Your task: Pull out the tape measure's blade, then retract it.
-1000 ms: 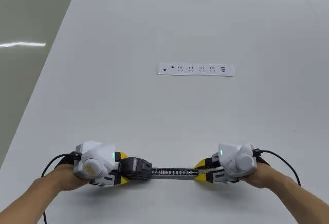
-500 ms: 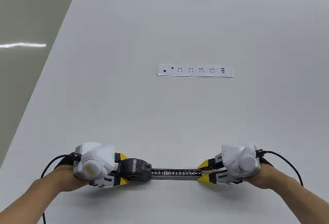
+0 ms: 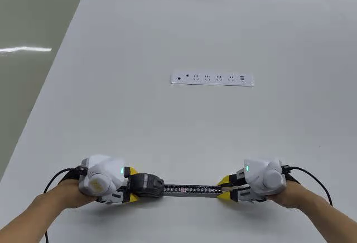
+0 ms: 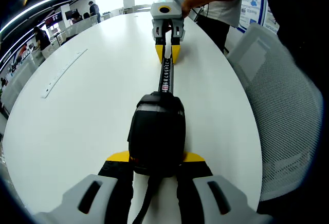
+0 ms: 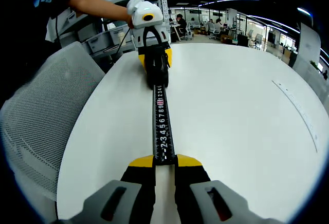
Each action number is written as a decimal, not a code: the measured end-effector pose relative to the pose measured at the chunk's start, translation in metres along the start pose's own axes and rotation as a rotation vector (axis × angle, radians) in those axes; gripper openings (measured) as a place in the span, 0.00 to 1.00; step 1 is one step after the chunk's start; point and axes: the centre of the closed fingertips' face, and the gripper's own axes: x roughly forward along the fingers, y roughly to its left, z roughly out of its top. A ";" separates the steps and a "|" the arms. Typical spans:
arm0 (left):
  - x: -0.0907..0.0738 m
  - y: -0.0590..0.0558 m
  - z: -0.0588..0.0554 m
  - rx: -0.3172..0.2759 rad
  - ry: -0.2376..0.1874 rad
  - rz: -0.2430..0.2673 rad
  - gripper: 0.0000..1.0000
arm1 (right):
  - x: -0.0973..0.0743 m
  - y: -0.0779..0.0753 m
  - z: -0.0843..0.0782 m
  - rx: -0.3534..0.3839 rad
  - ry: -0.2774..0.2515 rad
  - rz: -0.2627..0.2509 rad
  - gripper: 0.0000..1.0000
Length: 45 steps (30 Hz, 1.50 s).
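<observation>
— Where is the tape measure (image 3: 146,184) found?

— Well to the near side of the power strip (image 3: 212,78), toward the person. Near the strip's left end, its black case is clamped between the yellow-tipped jaws of the left gripper (image 3: 133,184), which are closed on its sides. The case is thus anchored on the white table (image 3: 167,126), so that it cannot be dragged along by the pull.

— And the blade (image 3: 192,189)?

— It is seen drawn out flat along the tabletop, roughly parallel to the strip. Its numerals can be read in the right gripper view.

— What is done at its free end?

— Near the strip's right end, the tip is pinched by the right gripper (image 3: 223,188), whose jaws are brought narrow onto it. The two grippers are set facing each other so that the force is taken straight along the blade. The pulling-out is judged to be under way or nearly done; retraction is not yet begun.
</observation>
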 end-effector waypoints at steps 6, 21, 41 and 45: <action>0.000 0.000 0.000 -0.001 0.000 0.001 0.28 | -0.002 -0.001 -0.001 0.000 0.000 0.001 0.11; 0.000 0.000 0.000 -0.002 -0.001 0.001 0.28 | -0.005 -0.001 -0.005 -0.007 0.001 0.000 0.11; 0.000 0.000 0.000 -0.008 -0.004 -0.003 0.28 | -0.013 -0.002 -0.013 0.001 0.008 -0.003 0.11; 0.000 0.000 0.000 -0.009 -0.004 -0.004 0.28 | -0.013 -0.003 -0.013 0.004 0.005 -0.005 0.11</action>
